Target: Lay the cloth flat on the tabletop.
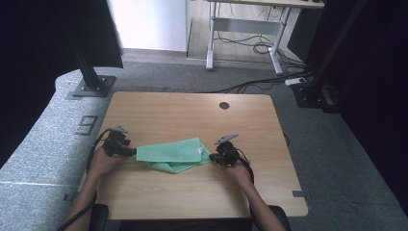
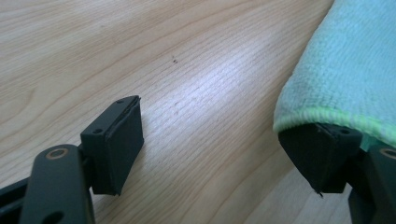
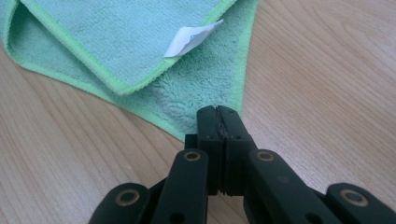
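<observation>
While the cloth (image 1: pixel 173 155) lies lengthwise between both hands near the bench's front edge, left tongs (image 2: pixel 219 149) stand spread at its end; right tongs (image 3: pixel 223 122) pinch its corner.

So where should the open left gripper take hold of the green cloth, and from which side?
Probably its left folded edge, approached level from the left. That edge lies draped over one pad of the left gripper, so closing there should pinch both layers. The right gripper sits shut at the opposite corner.
</observation>
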`<action>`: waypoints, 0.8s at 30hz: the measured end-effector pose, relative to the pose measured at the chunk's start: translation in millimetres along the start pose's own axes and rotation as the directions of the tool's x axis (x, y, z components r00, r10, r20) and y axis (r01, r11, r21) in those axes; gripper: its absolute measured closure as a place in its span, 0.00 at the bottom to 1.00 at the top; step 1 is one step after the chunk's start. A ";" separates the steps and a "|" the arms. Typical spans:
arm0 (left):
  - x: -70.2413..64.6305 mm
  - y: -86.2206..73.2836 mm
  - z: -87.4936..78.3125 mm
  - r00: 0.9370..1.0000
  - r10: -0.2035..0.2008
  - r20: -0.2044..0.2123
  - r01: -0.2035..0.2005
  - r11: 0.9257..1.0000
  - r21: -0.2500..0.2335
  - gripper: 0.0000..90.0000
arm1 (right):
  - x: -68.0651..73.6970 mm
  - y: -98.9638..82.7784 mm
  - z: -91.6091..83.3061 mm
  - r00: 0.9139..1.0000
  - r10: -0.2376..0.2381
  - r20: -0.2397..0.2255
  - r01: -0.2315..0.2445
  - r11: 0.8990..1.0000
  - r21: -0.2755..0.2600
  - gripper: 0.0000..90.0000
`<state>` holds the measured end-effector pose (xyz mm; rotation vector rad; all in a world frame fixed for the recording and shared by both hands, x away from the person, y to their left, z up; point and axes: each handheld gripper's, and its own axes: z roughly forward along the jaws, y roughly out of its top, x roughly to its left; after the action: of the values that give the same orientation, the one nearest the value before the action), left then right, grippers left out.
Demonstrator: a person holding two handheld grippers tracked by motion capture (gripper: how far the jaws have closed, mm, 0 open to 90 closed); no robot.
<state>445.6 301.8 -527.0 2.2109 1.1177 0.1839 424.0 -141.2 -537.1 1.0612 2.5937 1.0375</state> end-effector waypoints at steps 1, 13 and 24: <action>0.8 -0.9 -1.0 1.000 0.003 0.007 -0.003 1.000 -0.006 0.24 | -0.3 -0.3 -0.4 1.000 0.002 -0.001 -0.002 1.000 0.000 0.98; -11.6 1.8 -9.2 0.997 0.053 -0.057 -0.055 0.998 -0.042 0.31 | -16.4 -13.2 -13.8 0.998 0.046 0.033 -0.046 0.999 -0.005 0.98; -81.0 57.1 18.8 0.968 0.234 0.089 -0.220 0.964 -0.147 0.42 | -17.3 -21.3 -17.3 0.999 0.023 0.032 -0.022 0.999 -0.040 0.93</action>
<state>440.5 206.4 -494.5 2.1951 0.7701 0.2311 418.3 -172.9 -540.0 1.0908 2.5305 1.0627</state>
